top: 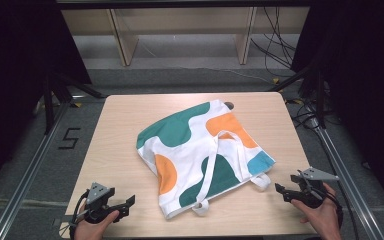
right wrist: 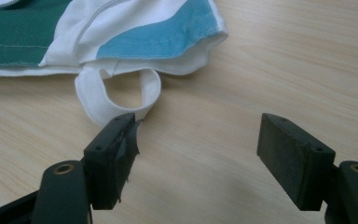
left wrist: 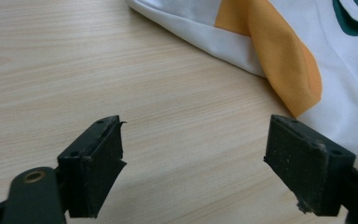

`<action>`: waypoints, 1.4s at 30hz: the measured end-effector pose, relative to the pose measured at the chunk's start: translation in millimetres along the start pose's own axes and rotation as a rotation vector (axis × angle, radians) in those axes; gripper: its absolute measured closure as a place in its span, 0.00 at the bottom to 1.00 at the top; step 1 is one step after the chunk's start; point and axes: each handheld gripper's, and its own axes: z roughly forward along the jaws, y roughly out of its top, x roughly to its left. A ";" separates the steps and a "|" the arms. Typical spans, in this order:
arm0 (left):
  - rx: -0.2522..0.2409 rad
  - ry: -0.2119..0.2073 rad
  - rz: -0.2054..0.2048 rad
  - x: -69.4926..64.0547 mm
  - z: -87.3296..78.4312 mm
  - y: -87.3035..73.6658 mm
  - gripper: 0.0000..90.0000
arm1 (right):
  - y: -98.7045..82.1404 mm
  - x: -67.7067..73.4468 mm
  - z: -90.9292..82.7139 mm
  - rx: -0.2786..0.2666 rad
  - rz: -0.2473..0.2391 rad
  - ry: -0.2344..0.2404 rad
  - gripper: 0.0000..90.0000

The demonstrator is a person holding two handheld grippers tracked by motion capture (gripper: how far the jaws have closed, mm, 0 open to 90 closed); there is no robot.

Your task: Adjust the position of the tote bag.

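A white tote bag [top: 202, 150] with green, orange and blue blobs lies flat and skewed on the wooden table [top: 125, 120]. Its white straps [top: 215, 170] cross the front; one strap loop [right wrist: 116, 95] pokes out at the bag's near right corner. My left gripper [top: 125, 206] rests at the near left, open, with bare wood between its jaws; the bag's orange patch [left wrist: 279, 51] lies ahead of it to the right. My right gripper [top: 286, 192] sits at the near right, open, its left jaw just short of the strap loop and the blue corner [right wrist: 168, 37].
The table's near edge runs close under both hands. Bare wood surrounds the bag on the left and far side. Metal rails [top: 27, 165] flank the table, cables [top: 280, 45] lie on the floor behind, and wooden frame legs [top: 122, 40] stand at the back.
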 end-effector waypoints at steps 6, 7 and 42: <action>-0.006 -0.014 0.005 -2.6 0.1 0.5 0.25 | 0.6 -2.6 0.5 -0.001 -0.022 0.004 0.33; -0.005 -0.016 0.011 -2.4 0.1 0.6 0.25 | 0.6 -2.6 0.5 -0.001 -0.022 0.004 0.33; 0.020 -0.244 0.033 -58.3 36.9 14.5 0.34 | 62.8 -6.6 49.3 -0.052 -0.031 0.039 0.39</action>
